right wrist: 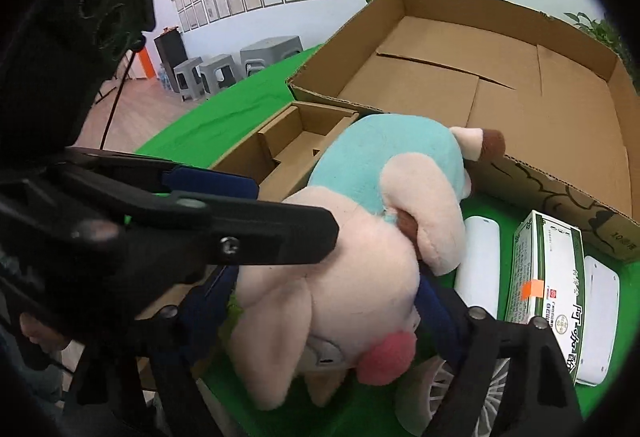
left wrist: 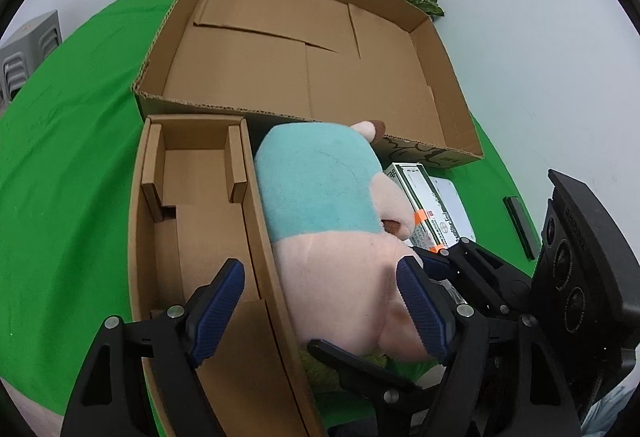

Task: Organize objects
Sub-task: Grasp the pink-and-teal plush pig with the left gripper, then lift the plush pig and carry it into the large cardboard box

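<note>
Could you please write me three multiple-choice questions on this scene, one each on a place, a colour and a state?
1. Where does the plush pig lie?
A. On a shelf
B. On the green cloth, between the small cardboard box and the medicine carton
C. On the floor

2. What colour is the pig's shirt?
A. Red
B. Yellow
C. Teal

3. What state is the large cardboard box in?
A. Open on top and empty
B. Taped shut
C. Full of toys

Answers:
1. B, as the left wrist view shows the small box's wall on one side of the pig and the carton on the other.
2. C, as the fabric over its back is a pale blue-green.
3. A, as its bare floor flaps show in both views.
</note>
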